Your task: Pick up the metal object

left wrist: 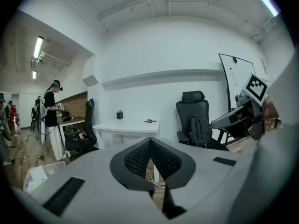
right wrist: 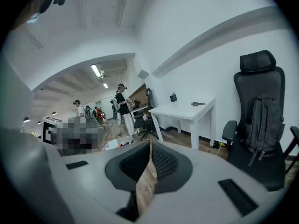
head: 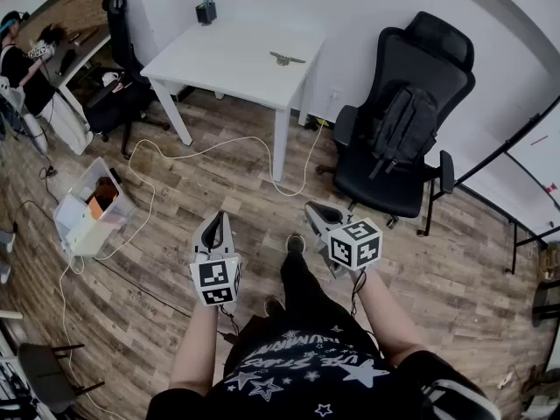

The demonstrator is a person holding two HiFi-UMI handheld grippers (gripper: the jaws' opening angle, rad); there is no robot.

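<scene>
While the metal object [head: 287,58] rests on table [head: 223,64], left tongs [head: 219,218] hang shut.

Bright, even indoor light; ceiling tube lamps [left wrist: 38,47] glare at left gripper view's upper left; soft shadow under the white table [head: 234,59]; both gripper views bend strongly, corners vignetted black; near foreground soft; head view sharp.

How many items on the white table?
2: a small dark box at the far edge of the white table, and the metal object toward its right side. Nothing looks hidden.
</scene>
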